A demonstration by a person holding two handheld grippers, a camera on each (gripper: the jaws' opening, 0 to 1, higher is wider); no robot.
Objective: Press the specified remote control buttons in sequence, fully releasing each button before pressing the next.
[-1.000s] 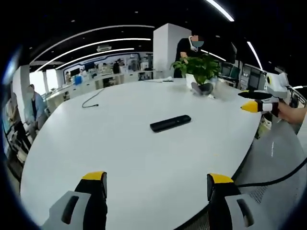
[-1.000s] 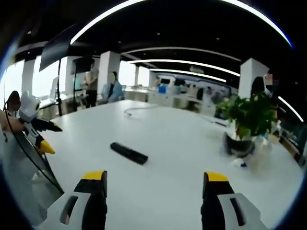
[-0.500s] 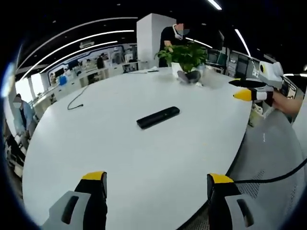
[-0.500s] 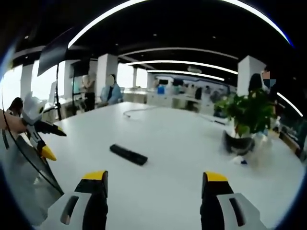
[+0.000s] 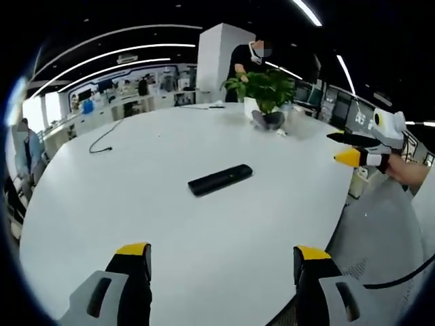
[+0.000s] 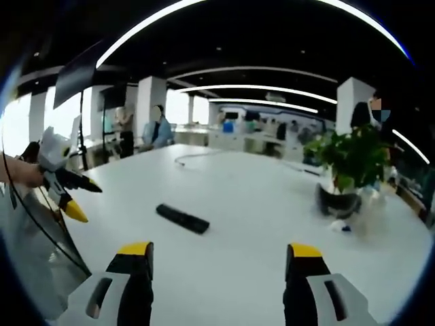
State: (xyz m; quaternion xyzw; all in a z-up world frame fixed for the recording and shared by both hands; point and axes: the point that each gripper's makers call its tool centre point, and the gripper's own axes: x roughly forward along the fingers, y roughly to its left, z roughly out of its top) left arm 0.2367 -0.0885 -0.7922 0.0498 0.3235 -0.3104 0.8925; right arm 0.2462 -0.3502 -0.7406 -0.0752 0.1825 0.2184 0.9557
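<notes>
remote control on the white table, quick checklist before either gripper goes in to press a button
1. Remote control visible in both views: ok.
2. Remote lying flat on the white table, nothing on top of it: ok.
3. Left gripper jaws apart, holding nothing: ok.
4. Right gripper jaws apart, holding nothing: ok.
5. Both grippers clear of the remote, no button pressed now: ok.
6. Which end carries the target buttons: cannot tell, buttons too small to read.
</notes>
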